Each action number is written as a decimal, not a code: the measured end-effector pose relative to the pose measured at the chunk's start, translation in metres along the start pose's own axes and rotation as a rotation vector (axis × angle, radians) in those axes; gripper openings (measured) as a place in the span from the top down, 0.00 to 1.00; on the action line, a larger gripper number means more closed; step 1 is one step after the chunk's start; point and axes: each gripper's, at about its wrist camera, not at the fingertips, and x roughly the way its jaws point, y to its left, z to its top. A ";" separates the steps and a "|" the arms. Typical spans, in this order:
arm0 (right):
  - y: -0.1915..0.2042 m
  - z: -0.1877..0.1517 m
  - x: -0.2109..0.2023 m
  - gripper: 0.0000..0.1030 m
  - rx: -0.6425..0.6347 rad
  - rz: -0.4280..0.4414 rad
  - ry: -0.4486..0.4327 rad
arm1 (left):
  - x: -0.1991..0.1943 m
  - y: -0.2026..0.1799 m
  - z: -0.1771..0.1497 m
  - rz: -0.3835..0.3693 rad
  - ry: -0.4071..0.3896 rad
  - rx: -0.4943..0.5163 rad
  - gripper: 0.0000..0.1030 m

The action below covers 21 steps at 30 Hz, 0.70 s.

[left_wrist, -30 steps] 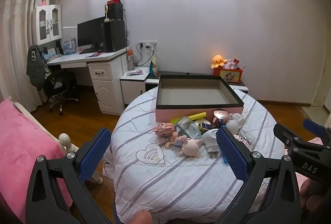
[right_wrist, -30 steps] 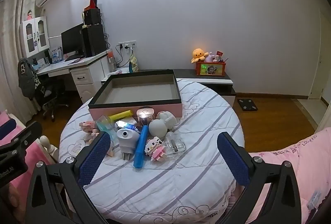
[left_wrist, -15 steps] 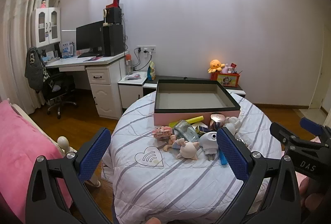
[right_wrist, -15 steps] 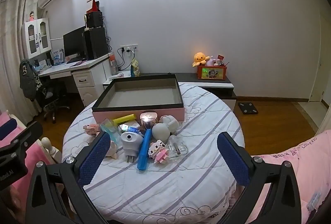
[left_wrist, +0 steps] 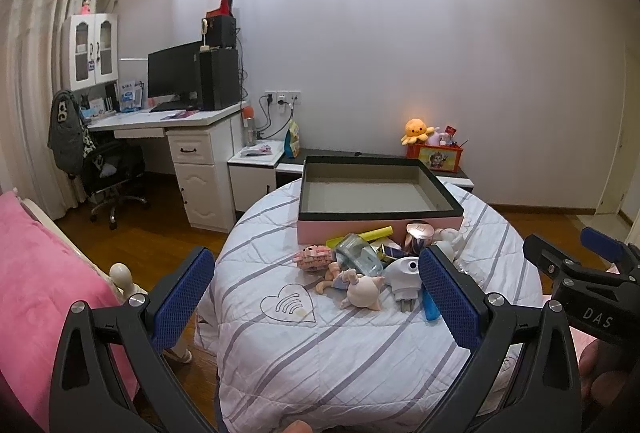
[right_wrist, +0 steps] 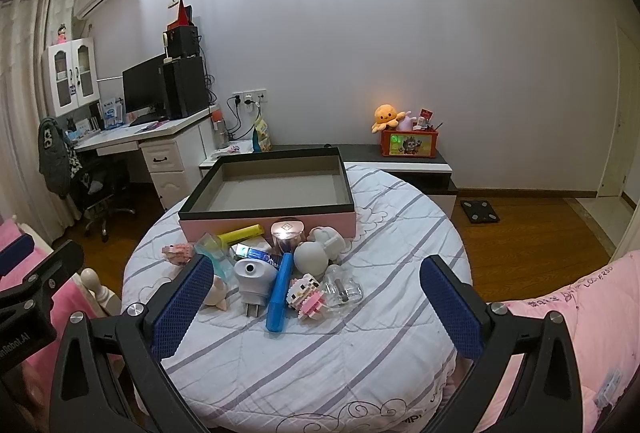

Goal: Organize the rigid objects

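Note:
A shallow pink box with a black rim (right_wrist: 267, 213) (left_wrist: 379, 223) stands empty at the far side of a round table (right_wrist: 320, 353) (left_wrist: 320, 353) covered in striped cloth. In front of it lies a heap of small items: a white plug-in device (right_wrist: 253, 279) (left_wrist: 402, 273), a blue tube (right_wrist: 279, 293), a pink block toy (right_wrist: 307, 296), a grey ball (right_wrist: 310, 257), a yellow tube (right_wrist: 240, 233), a rose-gold jar (right_wrist: 285, 233). My left gripper (left_wrist: 316, 297) and right gripper (right_wrist: 316, 305) are both open, held back from the heap, with nothing between the fingers.
A pink-quilted bed lies at both sides (left_wrist: 32, 273) (right_wrist: 568, 333). A white desk (left_wrist: 192, 137) with monitor, an office chair (left_wrist: 108, 169), a low cabinet (right_wrist: 400, 161) with an orange plush, and a scale (right_wrist: 479, 211) on the wood floor lie beyond the table.
Both cameras have tilted upward and drawn back a little, so the table and heap sit lower in view. The objects have not moved and both grippers stay open.

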 end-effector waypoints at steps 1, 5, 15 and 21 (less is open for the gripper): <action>0.000 0.000 0.000 0.00 0.000 0.000 -0.001 | 0.000 0.000 0.000 0.000 -0.001 0.001 0.00; 0.000 0.000 -0.002 0.00 -0.001 0.002 -0.006 | 0.000 -0.001 0.000 -0.004 0.001 -0.001 0.00; 0.001 0.000 -0.002 0.00 -0.003 0.000 -0.006 | 0.000 0.000 0.000 -0.007 -0.001 -0.007 0.00; 0.000 0.000 -0.003 0.00 -0.005 0.002 -0.007 | 0.000 0.001 0.000 -0.008 -0.001 -0.009 0.00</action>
